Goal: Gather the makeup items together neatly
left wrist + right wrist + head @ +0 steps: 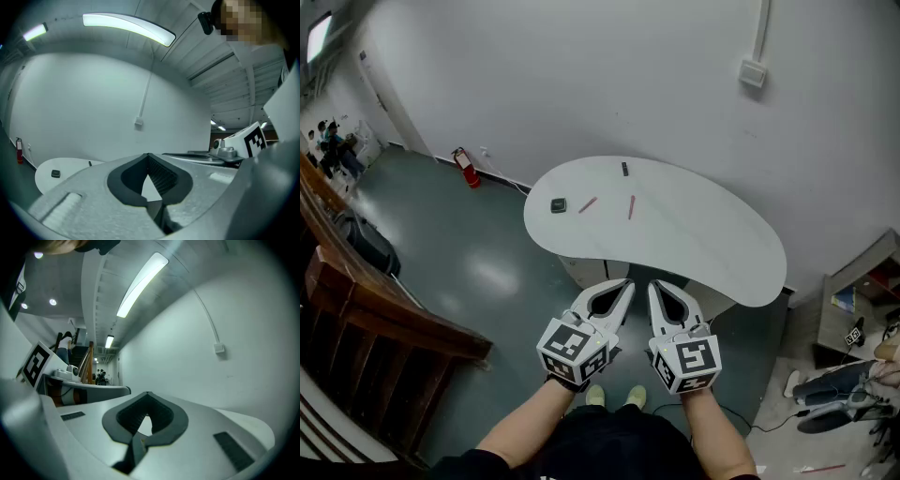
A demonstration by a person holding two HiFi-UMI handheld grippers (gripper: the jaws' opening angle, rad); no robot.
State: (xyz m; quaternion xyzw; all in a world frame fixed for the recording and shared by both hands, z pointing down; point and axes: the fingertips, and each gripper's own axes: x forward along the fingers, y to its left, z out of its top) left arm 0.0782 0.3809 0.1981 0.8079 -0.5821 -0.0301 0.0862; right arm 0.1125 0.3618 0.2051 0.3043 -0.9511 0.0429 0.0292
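Observation:
A white kidney-shaped table [712, 244] carries the makeup items. A small black compact [558, 205] lies at its left. A pink pencil [588, 204] lies just right of the compact, and a red pencil [631, 207] sits near the middle. A short dark stick [625, 169] rests by the far edge. Both grippers hang side by side in front of the table's near edge, clear of every item. My left gripper [623, 283] [149, 155] is shut and empty. My right gripper [656, 286] [147, 393] is also shut and empty. The left gripper view shows the compact [56, 173] far off.
A red fire extinguisher [467, 169] stands on the floor by the wall, left of the table. A wooden railing [356, 300] runs along the left. A switch box [753, 72] is on the white wall. A shelf with clutter [862, 281] stands at the right.

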